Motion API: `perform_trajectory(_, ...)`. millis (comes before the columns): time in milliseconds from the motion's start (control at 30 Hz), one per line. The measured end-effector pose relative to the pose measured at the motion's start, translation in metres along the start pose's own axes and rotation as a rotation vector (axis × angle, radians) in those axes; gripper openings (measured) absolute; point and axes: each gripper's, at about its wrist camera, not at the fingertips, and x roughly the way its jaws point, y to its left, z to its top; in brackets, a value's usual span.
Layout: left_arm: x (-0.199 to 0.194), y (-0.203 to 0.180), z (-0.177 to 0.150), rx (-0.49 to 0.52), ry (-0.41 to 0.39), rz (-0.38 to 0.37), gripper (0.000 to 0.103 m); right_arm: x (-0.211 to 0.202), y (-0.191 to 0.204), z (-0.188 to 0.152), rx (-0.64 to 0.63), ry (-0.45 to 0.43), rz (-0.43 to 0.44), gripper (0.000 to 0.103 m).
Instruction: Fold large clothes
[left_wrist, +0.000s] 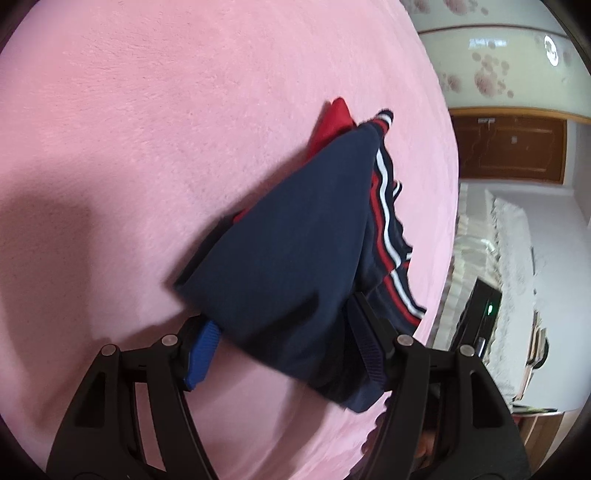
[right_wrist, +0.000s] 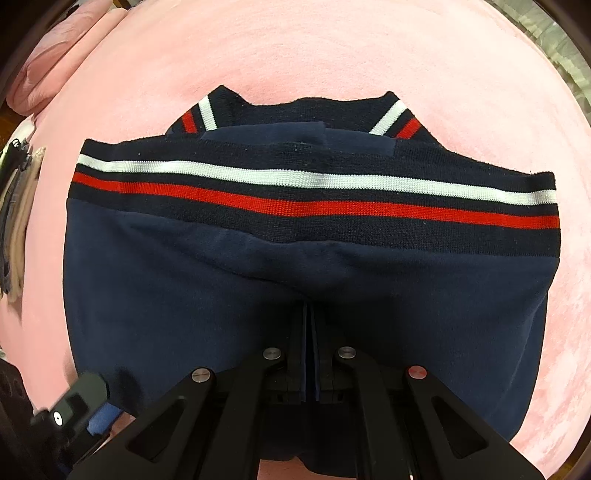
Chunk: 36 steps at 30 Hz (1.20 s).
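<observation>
Navy garment (right_wrist: 303, 295), trimmed with a ribbed band of white and red stripes, lies folded into a compact block on a pink blanket (right_wrist: 480, 92), its striped hem running straight across the top layer and two striped cuffs peeking out at the far edge. Red fabric shows from under the fold at one end in the left wrist view.

Right gripper (right_wrist: 309, 332) points down onto the near part of the garment, its jaws drawn together until only a thin slit shows between them; the tips meet the navy cloth, and whether a pinch of it sits between them cannot be told.

Left gripper (left_wrist: 288, 343) comes in at a slant from the garment's side edge, jaws standing wide apart. A navy corner of the garment (left_wrist: 280, 258) lies between the two fingers, draping over the far one, while the blue pad (left_wrist: 201, 354) on the near finger sits just beside the cloth edge without pressing it. In the right wrist view this gripper appears at the lower left corner, beside the fold.

A patterned wall (left_wrist: 498, 74) and a brown door (left_wrist: 517, 147) lie beyond the blanket's edge.
</observation>
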Motion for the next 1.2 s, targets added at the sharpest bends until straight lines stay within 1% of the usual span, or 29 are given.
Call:
perform_trajectory(33, 0.000, 0.000, 0.000, -0.005, -0.014, -0.009, 0.063, -0.002, 0.000, -0.001, 0.003, -0.005, 0.002, 0.004)
perform_trajectory(67, 0.001, -0.001, 0.000, -0.007, -0.027, -0.013, 0.056, -0.005, 0.001, -0.003, 0.007, -0.010, 0.006, 0.004)
perform_trajectory(100, 0.000, -0.003, -0.002, -0.002, -0.051, -0.004, 0.035, -0.004, 0.000, -0.007, 0.012, -0.015, 0.009, 0.004)
perform_trajectory(133, -0.001, -0.003, -0.004, 0.007, -0.075, 0.007, 0.021, -0.004, 0.000, -0.011, 0.015, -0.018, 0.012, 0.004)
perform_trajectory(167, -0.003, -0.005, -0.007, 0.023, -0.107, 0.007, 0.008, -0.007, 0.000, -0.012, 0.017, -0.022, 0.014, 0.004)
perform_trajectory(200, -0.007, -0.008, -0.011, 0.036, -0.140, 0.007, 0.005, -0.008, -0.001, -0.014, 0.015, -0.024, 0.014, 0.004)
perform_trajectory(267, -0.008, -0.014, -0.018, 0.068, -0.177, 0.009, 0.005, -0.010, -0.002, -0.017, 0.010, -0.024, 0.014, 0.004)
perform_trajectory(300, -0.009, -0.021, -0.022, 0.100, -0.193, 0.022, 0.005, -0.011, -0.001, -0.017, 0.010, -0.022, 0.016, 0.004)
perform_trajectory(367, -0.010, -0.035, -0.027, 0.182, -0.211, 0.052, 0.004, -0.014, -0.003, -0.017, 0.012, -0.018, 0.026, 0.003)
perform_trajectory(400, -0.010, -0.047, -0.030, 0.245, -0.218, 0.068, 0.004, -0.012, -0.002, -0.020, 0.012, -0.017, 0.032, 0.003)
perform_trajectory(433, -0.011, -0.053, -0.031, 0.282, -0.214, 0.071, 0.004, -0.012, -0.003, -0.019, 0.013, -0.015, 0.043, 0.004)
perform_trajectory(467, -0.011, -0.061, -0.031, 0.316, -0.211, 0.074, 0.004, -0.001, -0.003, -0.016, 0.015, -0.015, 0.053, 0.004)
perform_trajectory(500, -0.011, -0.070, -0.032, 0.350, -0.208, 0.073, 0.004, -0.001, -0.004, -0.014, 0.016, -0.014, 0.064, 0.004)
perform_trajectory(533, -0.014, -0.077, -0.034, 0.385, -0.204, 0.072, 0.004, 0.004, -0.011, -0.014, 0.015, -0.014, 0.075, 0.004)
perform_trajectory(600, -0.014, -0.098, -0.043, 0.492, -0.196, 0.088, 0.004, 0.002, -0.017, -0.014, 0.010, -0.013, 0.114, 0.004)
perform_trajectory(633, -0.013, -0.112, -0.051, 0.581, -0.194, 0.113, 0.004, 0.001, -0.020, -0.014, 0.013, -0.012, 0.135, 0.004)
perform_trajectory(667, -0.011, -0.125, -0.060, 0.667, -0.189, 0.135, 0.003, 0.000, -0.028, -0.014, 0.025, -0.009, 0.182, 0.004)
perform_trajectory(700, -0.008, -0.142, -0.074, 0.784, -0.184, 0.161, 0.003, 0.001, -0.036, -0.014, 0.036, -0.006, 0.224, 0.004)
perform_trajectory(733, -0.005, -0.152, -0.083, 0.853, -0.179, 0.173, 0.003, 0.004, -0.050, -0.011, 0.049, -0.004, 0.280, 0.003)
perform_trajectory(800, 0.003, -0.173, -0.105, 0.986, -0.165, 0.192, 0.003, 0.004, -0.067, -0.012, 0.079, -0.002, 0.374, 0.002)
perform_trajectory(833, 0.006, -0.180, -0.113, 1.025, -0.159, 0.196, 0.003, 0.004, -0.080, -0.014, 0.116, -0.004, 0.452, 0.000)
perform_trajectory(900, 0.017, -0.193, -0.131, 1.119, -0.151, 0.221, 0.003, 0.004, -0.097, -0.016, 0.154, 0.006, 0.541, 0.000)
perform_trajectory(933, 0.023, -0.198, -0.143, 1.170, -0.148, 0.245, 0.003, 0.002, -0.103, -0.016, 0.157, 0.011, 0.568, 0.000)
perform_trajectory(967, 0.031, -0.202, -0.151, 1.201, -0.141, 0.271, 0.003, -0.003, -0.111, -0.016, 0.148, 0.017, 0.589, 0.000)
perform_trajectory(1000, 0.038, -0.205, -0.158, 1.212, -0.134, 0.294, 0.003, -0.008, -0.118, -0.017, 0.143, 0.012, 0.593, 0.000)
perform_trajectory(1100, 0.053, -0.205, -0.174, 1.184, -0.088, 0.327, 0.003, -0.029, -0.152, -0.018, 0.159, -0.029, 0.596, 0.000)
perform_trajectory(1200, 0.074, -0.204, -0.190, 1.172, -0.052, 0.376, 0.003, -0.060, -0.202, -0.026, 0.199, -0.118, 0.552, 0.000)
